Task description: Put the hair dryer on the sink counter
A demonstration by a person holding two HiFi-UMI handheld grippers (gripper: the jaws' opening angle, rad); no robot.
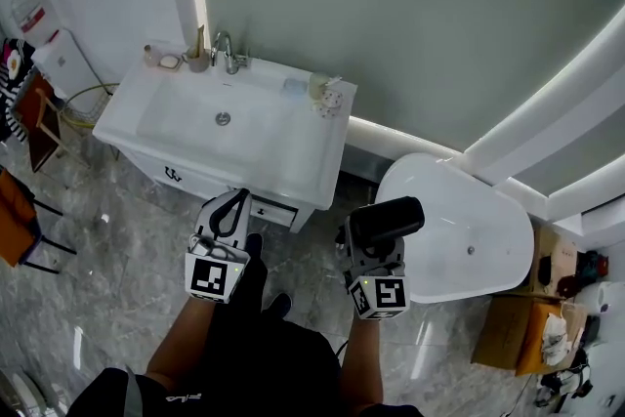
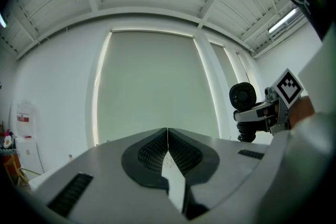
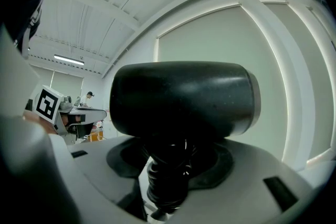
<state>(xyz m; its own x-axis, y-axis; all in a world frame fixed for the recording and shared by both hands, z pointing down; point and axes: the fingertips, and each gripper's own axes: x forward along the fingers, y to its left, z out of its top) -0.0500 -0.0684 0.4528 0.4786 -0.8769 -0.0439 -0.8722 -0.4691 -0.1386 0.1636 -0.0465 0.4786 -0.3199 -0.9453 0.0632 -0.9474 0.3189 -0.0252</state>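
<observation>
The black hair dryer [image 1: 387, 221] is in my right gripper [image 1: 375, 247], which is shut on its handle; the barrel lies crosswise above the jaws. In the right gripper view the barrel [image 3: 184, 98] fills the middle and the cord-wrapped handle [image 3: 167, 178] drops between the jaws. My left gripper [image 1: 233, 202] is shut and empty, its ribbed pads [image 2: 152, 149] pressed together. Both grippers hover over the floor in front of the white sink counter [image 1: 298, 161]. From the left gripper view the dryer [image 2: 243, 97] shows at the right.
A faucet [image 1: 225, 51], a soap dish [image 1: 168, 62] and small cups [image 1: 327, 94] stand along the counter's back edge around the basin [image 1: 223, 118]. A white bathtub [image 1: 464, 229] is at the right, cardboard boxes [image 1: 518, 335] beyond it, and a water dispenser [image 1: 54, 49] at the far left.
</observation>
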